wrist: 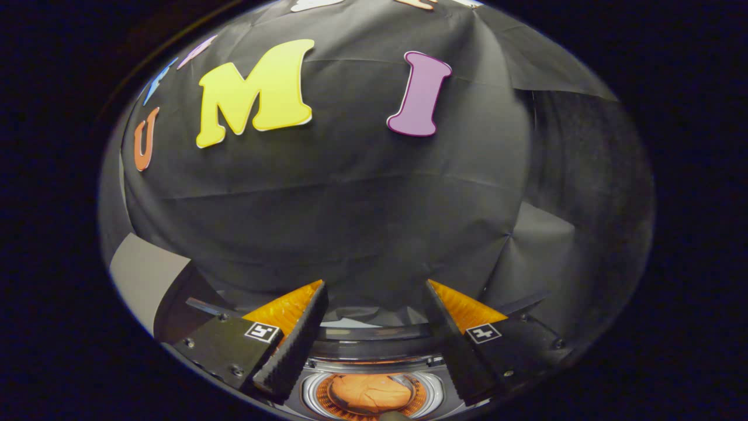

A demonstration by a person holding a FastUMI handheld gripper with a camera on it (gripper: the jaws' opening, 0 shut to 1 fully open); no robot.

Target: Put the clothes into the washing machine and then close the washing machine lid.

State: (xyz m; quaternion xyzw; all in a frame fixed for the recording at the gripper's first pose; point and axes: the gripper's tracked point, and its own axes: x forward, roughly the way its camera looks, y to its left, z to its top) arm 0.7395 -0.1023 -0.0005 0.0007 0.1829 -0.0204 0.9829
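Gripper (374,292): fingers spread wide apart, holding nothing, raised over the washer.
Washer (374,351): below and between the fingers, lid open, round drum opening in sight.
Clothes (371,393): orange bundle lying inside the drum, low between the fingers.
Wall (350,204): black cloth beyond the fingers, creased.

Dim, sharp view, strong fisheye bending at edges

Black cloth wall (362,210) hangs creased across the booth, with fold lines running through it. A pale grey panel (143,278) stands at its lower left edge, beside the cloth.
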